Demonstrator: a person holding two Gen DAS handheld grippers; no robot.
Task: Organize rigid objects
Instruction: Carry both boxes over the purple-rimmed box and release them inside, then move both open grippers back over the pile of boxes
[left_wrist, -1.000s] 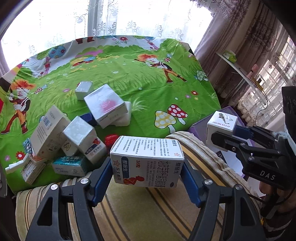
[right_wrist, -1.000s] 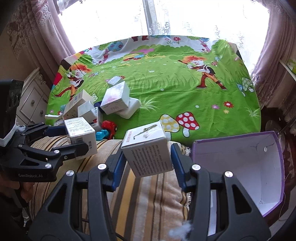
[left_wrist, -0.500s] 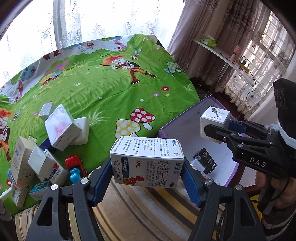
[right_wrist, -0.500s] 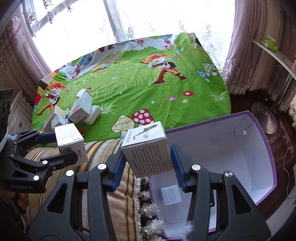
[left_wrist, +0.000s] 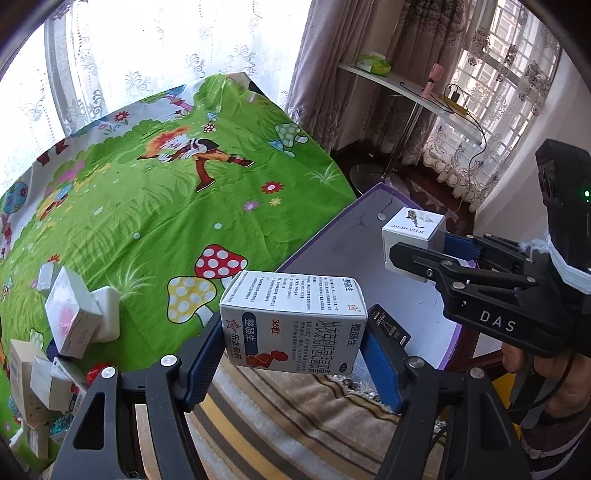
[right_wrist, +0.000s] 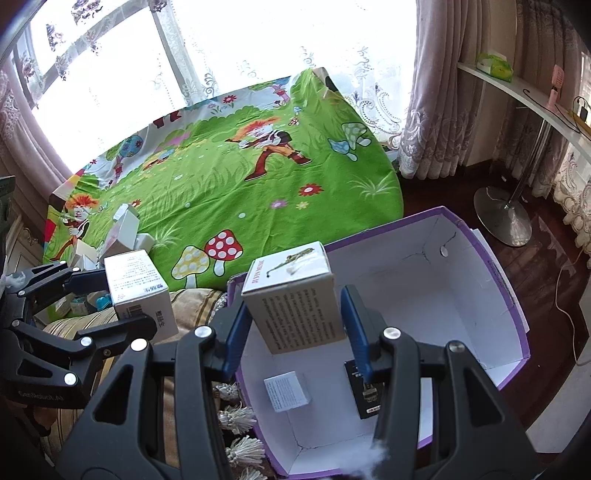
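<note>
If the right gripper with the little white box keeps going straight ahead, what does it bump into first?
Probably the white inside of the purple box: the right gripper, shut on the small white box, points into it. Depth is unclear.

glossy cardboard medicine box (left_wrist: 293, 325), printed cloth bedsheet (left_wrist: 155, 206).

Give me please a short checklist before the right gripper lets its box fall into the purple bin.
1. Right gripper shut on the cube box: ok.
2. Cube box above the purple bin opening: ok.
3. Landing spot free: cannot tell; a small white box and a black box already lie on the bin floor close below.
4. Left gripper shut on the medicine box: ok.
5. Medicine box over the bin: not ok, it hangs over the striped cushion.
6. The two grippers apart: ok.
</note>
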